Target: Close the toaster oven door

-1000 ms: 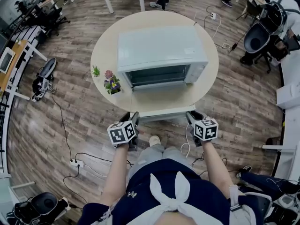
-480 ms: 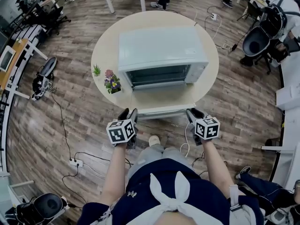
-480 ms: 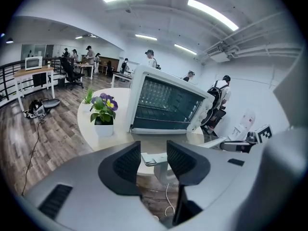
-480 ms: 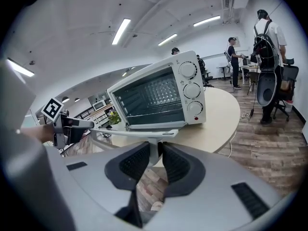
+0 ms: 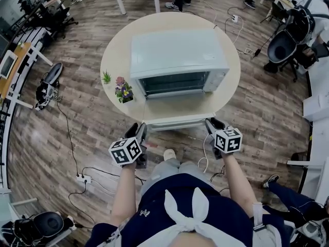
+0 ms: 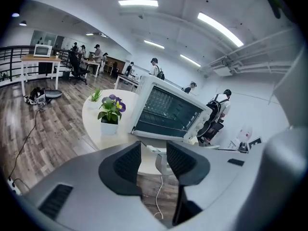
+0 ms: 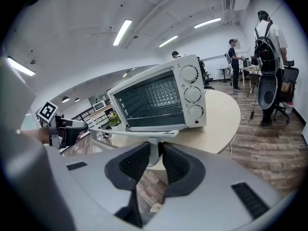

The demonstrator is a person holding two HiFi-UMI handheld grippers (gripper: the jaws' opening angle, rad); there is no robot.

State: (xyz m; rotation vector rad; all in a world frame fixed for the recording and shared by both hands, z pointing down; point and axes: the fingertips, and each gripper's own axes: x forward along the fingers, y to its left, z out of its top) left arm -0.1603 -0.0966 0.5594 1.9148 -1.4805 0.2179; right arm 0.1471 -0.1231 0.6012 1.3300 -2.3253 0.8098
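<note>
Toaster oven door (image 5: 177,121), white-framed glass, lies open before the white box-shaped oven (image 5: 177,53). Left hand-held gripper (image 5: 139,129) half-open, right hand-held gripper (image 5: 211,123) narrow, both empty before it; one-sided lifting could shove the oven.

The head view looks steeply down on the toaster oven (image 5: 175,53), upper centre of frame. Both gripper views face its front from low, just off the table (image 5: 115,55) edge.

Flowerpot (image 5: 123,93) left of toaster oven (image 5: 177,55)
</note>
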